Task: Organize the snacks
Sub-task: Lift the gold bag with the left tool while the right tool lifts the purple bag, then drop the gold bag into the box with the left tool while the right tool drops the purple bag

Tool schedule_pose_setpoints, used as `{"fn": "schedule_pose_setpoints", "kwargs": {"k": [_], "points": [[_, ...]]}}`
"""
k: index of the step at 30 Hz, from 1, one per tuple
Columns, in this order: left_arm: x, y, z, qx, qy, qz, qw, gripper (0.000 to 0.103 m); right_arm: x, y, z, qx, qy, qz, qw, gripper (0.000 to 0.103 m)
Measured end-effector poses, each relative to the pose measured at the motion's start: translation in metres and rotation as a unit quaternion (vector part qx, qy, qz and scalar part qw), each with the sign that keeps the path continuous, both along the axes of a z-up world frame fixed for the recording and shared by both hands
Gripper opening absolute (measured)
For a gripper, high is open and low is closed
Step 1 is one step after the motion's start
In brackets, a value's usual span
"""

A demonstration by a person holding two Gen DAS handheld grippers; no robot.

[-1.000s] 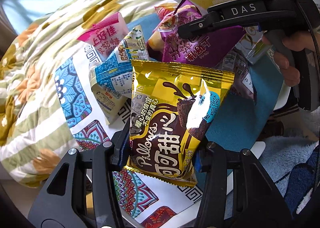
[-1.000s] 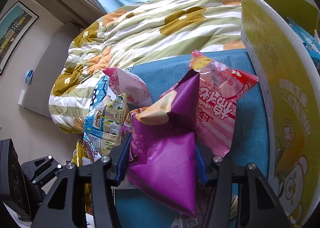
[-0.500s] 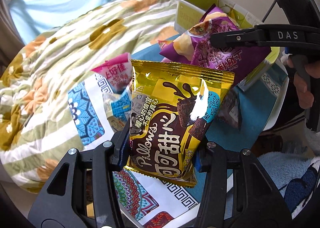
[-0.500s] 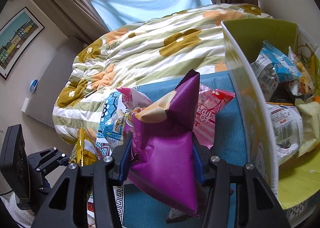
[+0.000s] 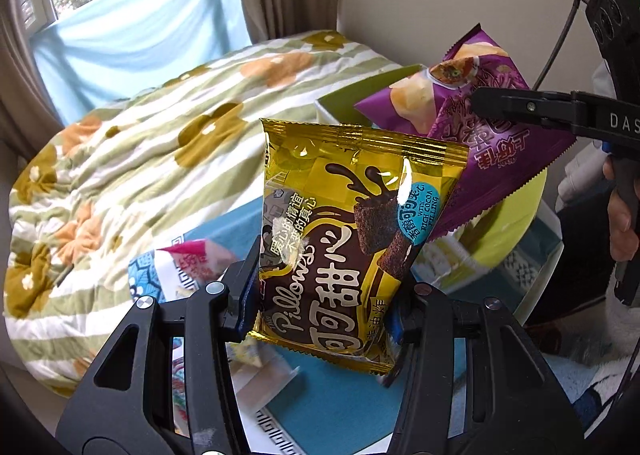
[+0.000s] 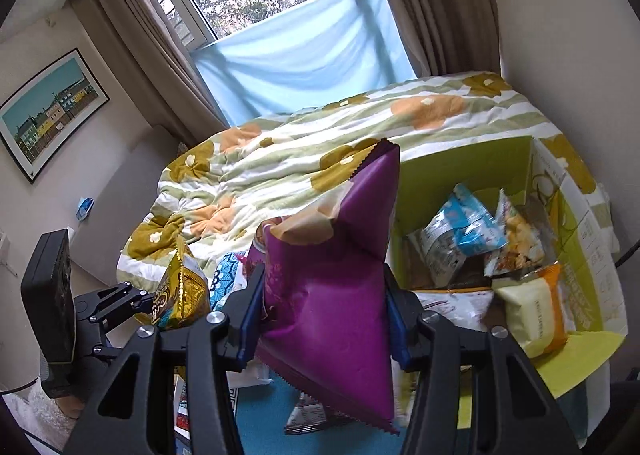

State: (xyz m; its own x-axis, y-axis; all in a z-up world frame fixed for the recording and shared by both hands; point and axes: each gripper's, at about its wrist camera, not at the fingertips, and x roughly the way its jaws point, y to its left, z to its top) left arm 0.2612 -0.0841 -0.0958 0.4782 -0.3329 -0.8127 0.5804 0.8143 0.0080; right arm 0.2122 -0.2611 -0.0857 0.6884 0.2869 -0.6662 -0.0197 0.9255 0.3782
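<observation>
left tongs (image 5: pixel 326 313) clenched on gold bag (image 5: pixel 352 243) | right tongs (image 6: pixel 322 321) clenched on purple bag (image 6: pixel 332 287) | both likely light, puffy, slippery foil; pinch low, gently | box (image 6: pixel 580 275) near

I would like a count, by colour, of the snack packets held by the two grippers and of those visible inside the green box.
Gold foil packet, in left gripper: 1
Purple foil packet, in right gripper: 1
Blue-and-silver packet, in green cardboard box: 1
Packet showing golden pieces, in box: 1
Pale yellow packet, in box: 1
White packet, in box, partly hidden: 1
Total: 6
</observation>
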Motion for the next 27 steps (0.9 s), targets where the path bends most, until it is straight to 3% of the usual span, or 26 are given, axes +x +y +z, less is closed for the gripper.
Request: {"fn": "schedule_pose_setpoints", "kwargs": {"k": [7, 12, 23, 24, 25, 27], "points": [[0.016, -0.097, -0.012, -0.026, 0.022, 0.023, 0.9991, 0.045, -0.004, -0.083, 0.008, -0.025, -0.011, -0.021, 0.999, 0.048], [0.03, -0.15, -0.031, -0.021, 0.044, 0.052, 0.9975, 0.045, 0.0, -0.13, 0.003, -0.034, -0.005, -0.019, 0.999, 0.048], [0.07, -0.193, -0.076, 0.005, 0.109, 0.138, 0.9844, 0.049, 0.027, -0.193, -0.023, -0.017, 0.036, 0.004, 0.999, 0.048], [0.072, -0.194, -0.08, 0.01, 0.115, 0.144, 0.9828, 0.059, 0.029, -0.195, -0.025, -0.015, 0.039, 0.005, 0.999, 0.048], [0.075, -0.194, -0.081, 0.014, 0.116, 0.149, 0.9819, 0.078, 0.031, -0.197, -0.027, -0.013, 0.04, 0.007, 0.999, 0.048], [0.072, -0.191, -0.079, 0.02, 0.103, 0.159, 0.9817, 0.1, 0.035, -0.2, -0.032, -0.009, 0.045, 0.01, 0.999, 0.048]]}}
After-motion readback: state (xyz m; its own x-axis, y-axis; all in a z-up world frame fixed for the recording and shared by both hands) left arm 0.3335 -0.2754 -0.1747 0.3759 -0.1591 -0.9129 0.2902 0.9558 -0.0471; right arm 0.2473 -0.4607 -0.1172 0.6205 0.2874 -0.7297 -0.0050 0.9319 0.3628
